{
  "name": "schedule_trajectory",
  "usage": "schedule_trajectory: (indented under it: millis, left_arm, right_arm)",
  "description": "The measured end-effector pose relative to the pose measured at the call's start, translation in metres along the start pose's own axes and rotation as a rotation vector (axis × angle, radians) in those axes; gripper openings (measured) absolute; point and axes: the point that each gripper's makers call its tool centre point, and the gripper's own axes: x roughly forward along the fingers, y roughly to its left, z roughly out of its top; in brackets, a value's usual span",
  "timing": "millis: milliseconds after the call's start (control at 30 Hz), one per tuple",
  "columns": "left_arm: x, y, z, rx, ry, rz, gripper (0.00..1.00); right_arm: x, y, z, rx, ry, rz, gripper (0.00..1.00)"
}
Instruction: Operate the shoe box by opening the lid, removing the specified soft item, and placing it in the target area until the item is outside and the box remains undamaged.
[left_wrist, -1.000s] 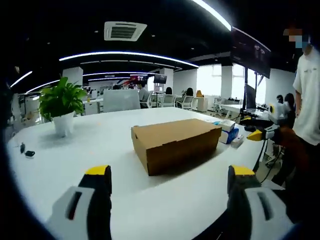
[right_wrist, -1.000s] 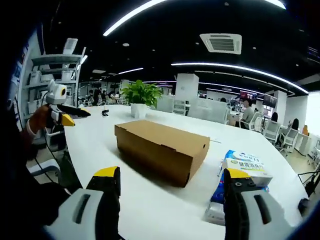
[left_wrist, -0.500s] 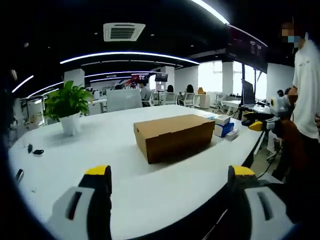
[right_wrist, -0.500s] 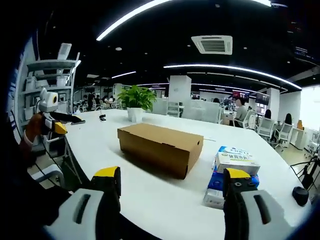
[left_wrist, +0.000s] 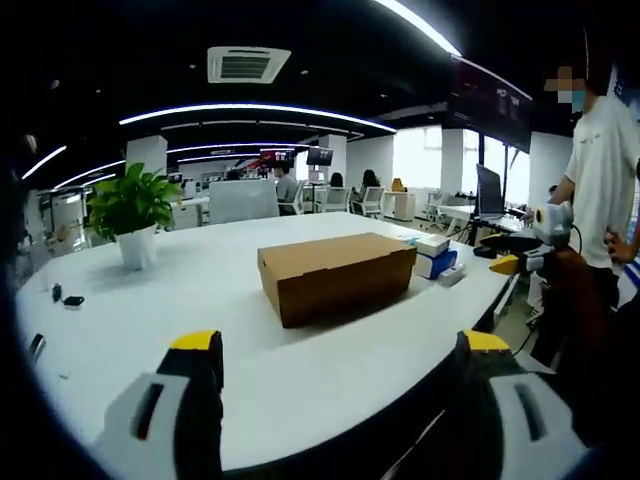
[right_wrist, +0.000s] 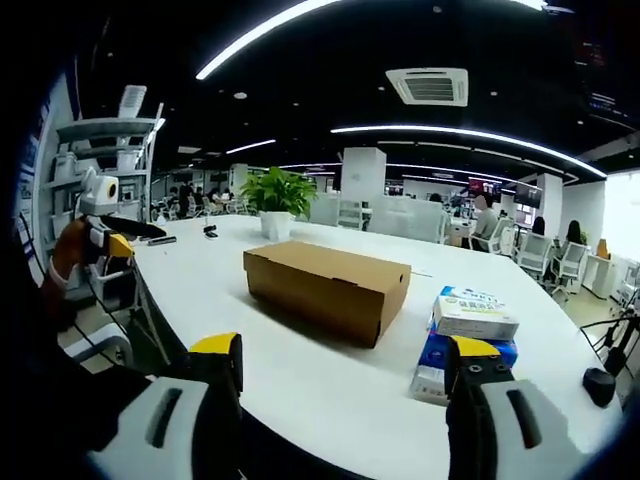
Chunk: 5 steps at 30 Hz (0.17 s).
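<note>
Shoebox (left_wrist: 335, 275) sits closed on table (left_wrist: 150, 320); both grippers (left (left_wrist: 340, 345), right (right_wrist: 345, 350)) gape, empty.

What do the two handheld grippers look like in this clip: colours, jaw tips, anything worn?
The left gripper and right gripper each have two blocky light-grey jaws with dark inner faces, dark slots and yellow tips. Seen from across the table, each carries a white box with a round lens, and an orange-brown sleeve covers the arm behind it.

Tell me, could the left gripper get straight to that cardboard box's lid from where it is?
Probably yes. The left gripper is open, and bare white table lies between it and the closed shoe box; it just hangs well short.
</note>
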Motion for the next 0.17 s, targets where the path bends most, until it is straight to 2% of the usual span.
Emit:
schedule_trajectory:
  millis: [167]
  left_arm:
    - [-0.0003,-0.0015,0.0006,0.006,0.0,-0.001,0.99]
  right_arm:
    - [-0.0009,0.0009,0.002,0.006,0.005,0.003,0.86]
